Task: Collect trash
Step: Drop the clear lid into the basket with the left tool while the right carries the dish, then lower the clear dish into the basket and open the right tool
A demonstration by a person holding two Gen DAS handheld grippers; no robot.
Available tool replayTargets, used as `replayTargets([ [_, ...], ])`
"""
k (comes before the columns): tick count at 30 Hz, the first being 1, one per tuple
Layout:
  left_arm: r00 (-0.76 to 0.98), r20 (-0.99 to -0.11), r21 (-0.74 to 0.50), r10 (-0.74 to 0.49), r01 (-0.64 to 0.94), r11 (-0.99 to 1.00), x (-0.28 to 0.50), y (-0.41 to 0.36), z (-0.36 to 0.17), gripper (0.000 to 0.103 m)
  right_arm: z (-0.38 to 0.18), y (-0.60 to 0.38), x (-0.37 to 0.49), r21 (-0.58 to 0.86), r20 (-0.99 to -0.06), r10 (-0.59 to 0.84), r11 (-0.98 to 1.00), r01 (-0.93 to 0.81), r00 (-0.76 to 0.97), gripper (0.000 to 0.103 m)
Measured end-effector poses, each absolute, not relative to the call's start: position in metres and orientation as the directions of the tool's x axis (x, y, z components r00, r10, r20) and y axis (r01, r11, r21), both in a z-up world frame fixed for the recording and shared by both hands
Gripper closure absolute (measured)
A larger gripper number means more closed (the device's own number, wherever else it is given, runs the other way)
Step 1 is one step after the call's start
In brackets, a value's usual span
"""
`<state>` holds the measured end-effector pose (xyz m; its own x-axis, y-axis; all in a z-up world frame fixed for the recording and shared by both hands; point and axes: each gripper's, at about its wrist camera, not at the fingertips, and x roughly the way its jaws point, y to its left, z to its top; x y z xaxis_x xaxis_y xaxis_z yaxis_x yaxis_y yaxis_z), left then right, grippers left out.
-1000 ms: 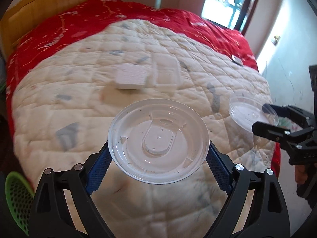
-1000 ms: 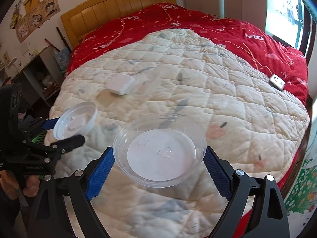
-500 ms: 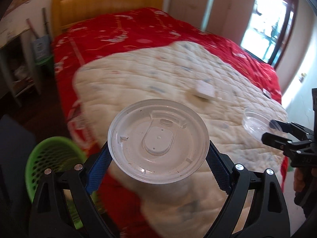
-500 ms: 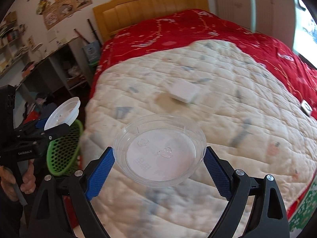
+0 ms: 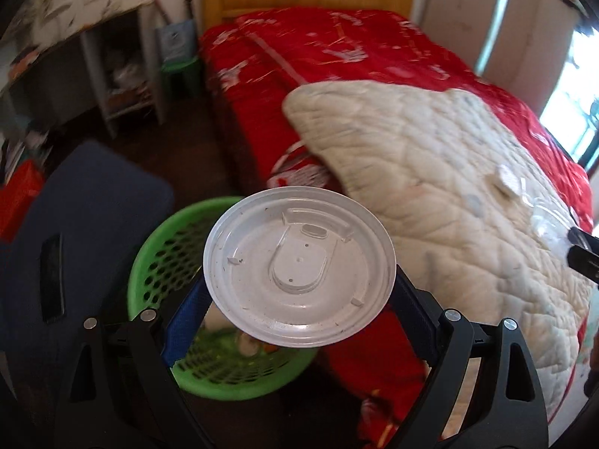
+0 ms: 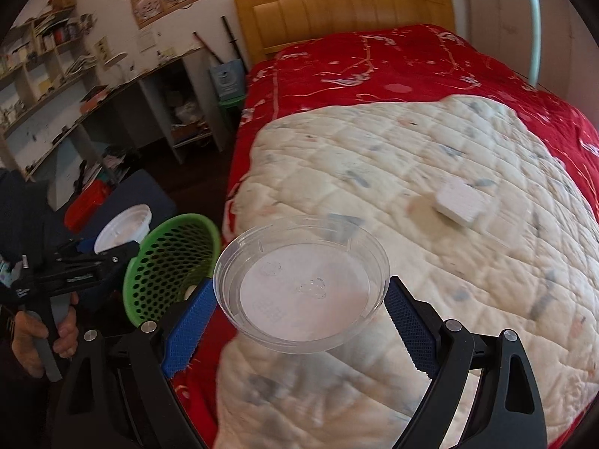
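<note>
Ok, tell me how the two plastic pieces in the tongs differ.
The lid in the left tongs is milky white and nearly flat, with a moulded tab; the clear bowl in the right tongs is transparent and deeper. Both are round, gripped at opposite rim edges.

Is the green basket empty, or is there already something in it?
Not empty. Through the green basket a few pale pieces show at its bottom, below the white lid held above it. What they are cannot be told.

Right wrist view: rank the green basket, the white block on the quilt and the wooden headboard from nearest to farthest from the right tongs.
1. Green basket: on the floor beside the bed, just left of the right tongs.
2. White block: on the quilt, up and right.
3. Wooden headboard: far end of the bed.
</note>
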<state>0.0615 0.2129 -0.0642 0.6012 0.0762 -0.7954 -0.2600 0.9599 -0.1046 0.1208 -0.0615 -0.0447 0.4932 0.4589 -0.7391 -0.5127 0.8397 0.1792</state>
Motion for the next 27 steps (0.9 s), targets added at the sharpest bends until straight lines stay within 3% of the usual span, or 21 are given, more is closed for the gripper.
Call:
replayTargets([
  [10, 0.533, -0.841, -0.146, 0.092, -0.388, 0.91, 0.046, 0.272, -0.097, 0.013, -0.053, 0.007, 0.125, 0.185, -0.754, 0.5, 0.784, -0.592, 0.426, 0.016],
  [13, 0.527, -0.845, -0.162, 0.094, -0.418, 0.894, 0.039, 0.285, -0.103, 0.008, -0.057, 0.025, 0.126, 0.187, -0.76, 0.508, 0.768, -0.613, 0.404, 0.016],
  [27, 0.535, -0.829, -0.185, 0.16, -0.534, 0.825, -0.015, 0.324, -0.094, 0.008, -0.078, 0.111, 0.118, 0.22, -0.783, 0.549, 0.683, -0.697, 0.291, 0.016],
])
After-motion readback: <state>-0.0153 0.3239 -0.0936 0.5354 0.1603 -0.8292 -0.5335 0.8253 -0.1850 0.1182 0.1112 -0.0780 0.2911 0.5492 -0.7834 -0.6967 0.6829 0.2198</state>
